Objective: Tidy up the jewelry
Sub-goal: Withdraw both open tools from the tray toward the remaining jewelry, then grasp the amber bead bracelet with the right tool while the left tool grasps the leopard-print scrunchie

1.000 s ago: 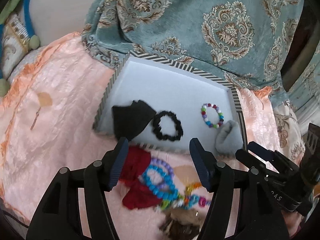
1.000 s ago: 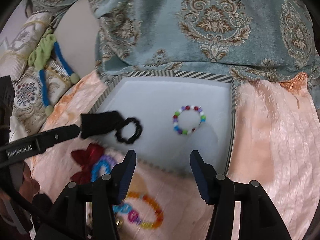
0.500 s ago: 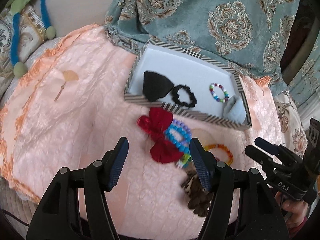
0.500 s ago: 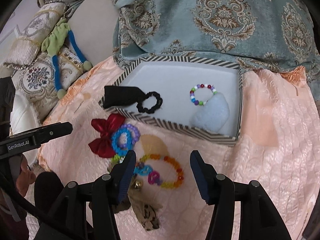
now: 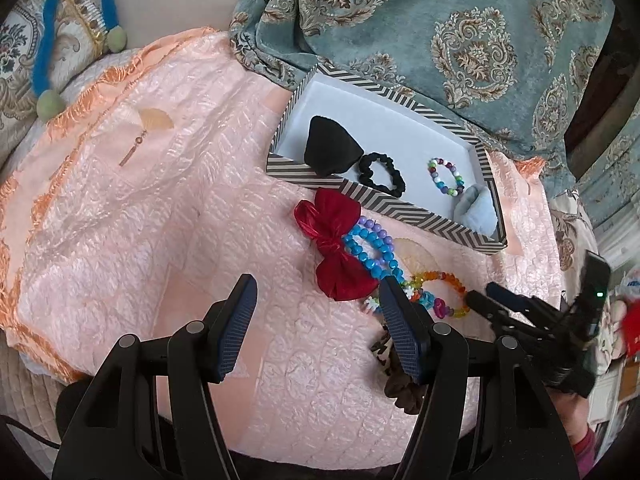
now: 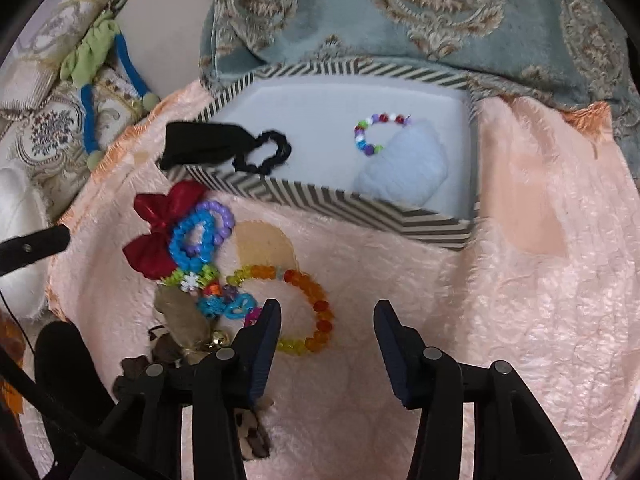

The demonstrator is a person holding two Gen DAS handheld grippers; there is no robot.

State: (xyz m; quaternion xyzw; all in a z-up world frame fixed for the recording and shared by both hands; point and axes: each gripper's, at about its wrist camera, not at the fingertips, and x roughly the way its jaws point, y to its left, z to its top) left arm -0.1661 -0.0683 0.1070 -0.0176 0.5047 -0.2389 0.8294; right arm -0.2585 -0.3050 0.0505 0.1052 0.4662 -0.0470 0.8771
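Lying just beside the right gripper's (image 6: pixel 326 314) released, empty jaws, the orange bracelet (image 6: pixel 308 308) rests.

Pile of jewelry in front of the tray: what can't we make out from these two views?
- Brown scrunchie: left wrist view, mostly behind the left gripper finger; right wrist view, behind the right gripper finger.
- Orange bead bracelet: near arc covered by the same finger in the right wrist view.
- Green and blue charm strands: tangled, so the piece count is unclear.
- Multicolour bracelet in the tray: partly under the pale blue cloth.
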